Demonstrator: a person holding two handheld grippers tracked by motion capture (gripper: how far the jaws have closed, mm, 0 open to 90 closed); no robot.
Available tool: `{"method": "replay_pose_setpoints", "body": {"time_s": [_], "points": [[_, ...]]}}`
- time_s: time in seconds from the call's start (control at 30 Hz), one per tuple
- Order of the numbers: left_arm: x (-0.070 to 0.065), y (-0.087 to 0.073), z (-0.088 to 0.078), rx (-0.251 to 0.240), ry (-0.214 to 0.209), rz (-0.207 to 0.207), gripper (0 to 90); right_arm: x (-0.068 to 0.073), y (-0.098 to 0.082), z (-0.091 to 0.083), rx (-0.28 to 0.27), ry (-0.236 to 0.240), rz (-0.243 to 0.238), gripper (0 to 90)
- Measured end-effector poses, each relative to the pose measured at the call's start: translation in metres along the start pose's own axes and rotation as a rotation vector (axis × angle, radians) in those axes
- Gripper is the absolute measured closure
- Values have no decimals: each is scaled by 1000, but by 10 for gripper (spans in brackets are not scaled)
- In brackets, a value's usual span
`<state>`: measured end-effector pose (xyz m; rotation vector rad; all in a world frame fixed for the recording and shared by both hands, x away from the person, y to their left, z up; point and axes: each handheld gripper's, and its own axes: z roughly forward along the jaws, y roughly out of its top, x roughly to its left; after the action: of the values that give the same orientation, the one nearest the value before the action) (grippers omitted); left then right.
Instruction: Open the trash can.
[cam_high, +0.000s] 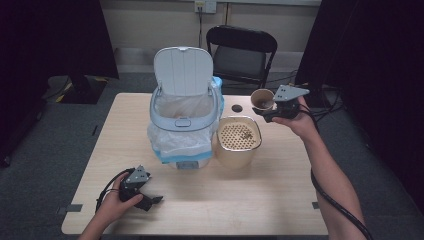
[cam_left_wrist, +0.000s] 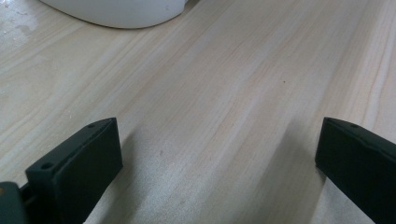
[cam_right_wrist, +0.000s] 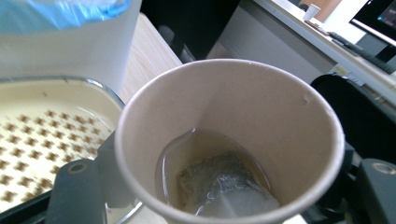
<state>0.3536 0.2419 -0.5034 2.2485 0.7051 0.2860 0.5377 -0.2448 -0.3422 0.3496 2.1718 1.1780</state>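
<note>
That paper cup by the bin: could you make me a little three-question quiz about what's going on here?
1. True or false: the paper cup is empty.
2. Which gripper holds the cup? A) the left gripper B) the right gripper
3. What position is the lid of the white bin in?

Key:
1. False. A tea bag lies in a little brownish liquid at the bottom.
2. B. The left gripper rests open on the table, holding nothing.
3. Raised, standing open. A plastic liner hangs over the bin's rim, and a beige strainer container stands beside it.
</note>
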Motion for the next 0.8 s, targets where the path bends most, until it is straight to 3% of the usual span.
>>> {"method": "replay_pose_setpoints", "body": {"time_s": [0.27, 0.5, 0.6, 0.7, 0.8], "points": [[0, 0, 0, 0, 0, 0, 0, 10, 12, 2, 45, -52, -195, 271], [0, 0, 0, 0, 0, -1, 0, 22, 23, 4, 102, -92, -438, 274], [0, 0, 0, 0, 0, -1, 0, 30, 29, 5, 158, -128, -623, 275], [0, 0, 0, 0, 0, -1, 0, 37, 33, 6, 194, -150, -738, 276], [0, 0, 0, 0, 0, -1, 0, 43, 36, 7, 234, -172, -894, 278]]}}
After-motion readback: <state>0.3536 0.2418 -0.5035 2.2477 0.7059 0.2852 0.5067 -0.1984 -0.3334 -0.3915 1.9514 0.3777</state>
